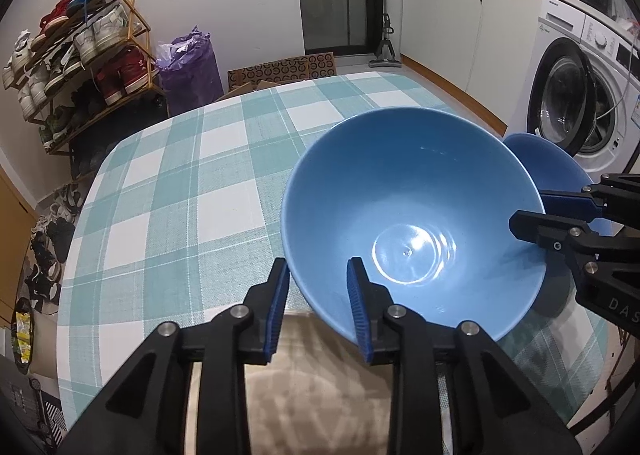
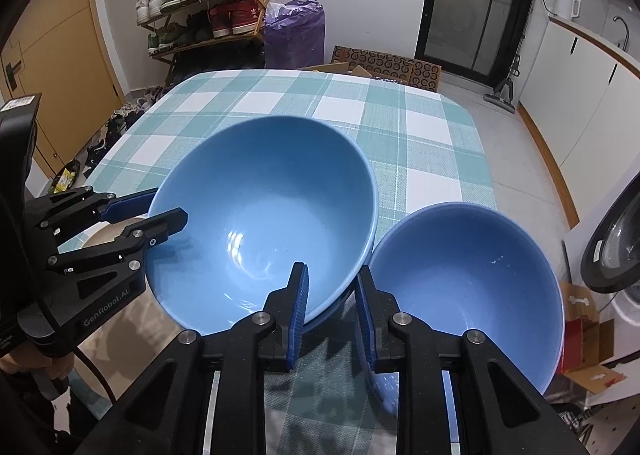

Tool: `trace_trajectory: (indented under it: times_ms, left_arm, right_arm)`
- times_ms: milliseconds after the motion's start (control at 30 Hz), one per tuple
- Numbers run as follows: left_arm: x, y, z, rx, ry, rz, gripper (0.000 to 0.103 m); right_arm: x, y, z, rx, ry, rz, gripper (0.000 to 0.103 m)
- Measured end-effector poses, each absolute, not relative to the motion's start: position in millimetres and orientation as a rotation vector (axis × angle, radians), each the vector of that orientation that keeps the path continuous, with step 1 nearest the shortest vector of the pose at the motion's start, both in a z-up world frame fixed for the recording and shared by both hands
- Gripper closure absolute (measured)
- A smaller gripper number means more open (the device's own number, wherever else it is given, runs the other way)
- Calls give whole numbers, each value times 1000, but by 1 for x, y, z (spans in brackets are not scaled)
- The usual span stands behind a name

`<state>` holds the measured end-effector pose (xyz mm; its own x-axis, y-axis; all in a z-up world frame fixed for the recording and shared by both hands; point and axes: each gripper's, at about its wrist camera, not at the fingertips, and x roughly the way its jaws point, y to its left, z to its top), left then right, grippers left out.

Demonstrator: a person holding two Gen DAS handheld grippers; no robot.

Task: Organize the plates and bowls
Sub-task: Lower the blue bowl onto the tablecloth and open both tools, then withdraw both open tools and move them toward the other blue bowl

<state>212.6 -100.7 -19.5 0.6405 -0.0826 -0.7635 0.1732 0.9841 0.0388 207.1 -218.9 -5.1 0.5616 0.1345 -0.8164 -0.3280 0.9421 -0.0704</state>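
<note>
Large blue bowl (image 1: 412, 215) rim between left jaws, right jaws

small bowl (image 1: 552, 163) mostly hidden behind large bowl (image 1: 412, 215).

both wrist views look steeply down, close (perhaps opposite sides), sharing the large bowl (image 1: 412, 215).

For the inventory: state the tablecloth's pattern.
Teal and white check; the tablecloth shows best in the left wrist view.
</note>
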Motion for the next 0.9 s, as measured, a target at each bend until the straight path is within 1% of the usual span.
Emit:
trace_trajectory:
  times_ms: [67,100,133,200,267,367,433,500,567,600,633,667,767,800,833,867,900]
  left_arm:
    - [212,-101,-19,111,867,-155,70]
    - [212,-101,-19,112,867,-158,67]
    - [211,-101,-18,114,864,-159,62]
    - [209,-101,-15,114,858,-158,54]
    - [207,-101,-12,113,852,-164,54]
    - [205,-101,-5,116,839,-170,52]
    - [203,-101,0,108,837,-176,51]
    - [202,-102,4,105,833,-181,50]
    - [200,-103,8,104,824,-182,46]
    - [199,-104,10,102,821,-183,36]
    - [198,-104,12,101,817,-181,24]
    - [197,-105,15,102,807,-178,21]
    - [194,-108,23,106,786,-191,19]
    - [193,-110,26,107,781,-198,13]
    - [192,-111,28,107,776,-205,3]
    - [190,-112,31,106,768,-211,0]
    - [189,-114,34,104,756,-220,0]
  right_arm:
    - [206,-218,-4,-239,930,274,78]
    - [205,-217,-3,-249,920,272,75]
    - [204,-217,-1,-257,911,271,74]
    - [201,-217,2,-266,896,280,67]
    - [199,-217,6,-267,885,290,64]
    - [196,-219,13,-256,869,299,54]
    - [195,-220,17,-247,862,303,50]
    - [193,-223,22,-227,851,316,34]
    - [190,-224,26,-219,837,323,26]
    - [188,-224,29,-220,827,325,24]
    - [186,-225,32,-224,813,327,22]
    - [184,-225,35,-225,804,329,18]
    - [179,-228,43,-215,783,330,13]
    - [178,-229,46,-213,780,328,9]
    - [176,-231,49,-210,770,326,6]
    - [175,-232,51,-206,762,325,4]
    - [174,-235,54,-199,756,323,1]
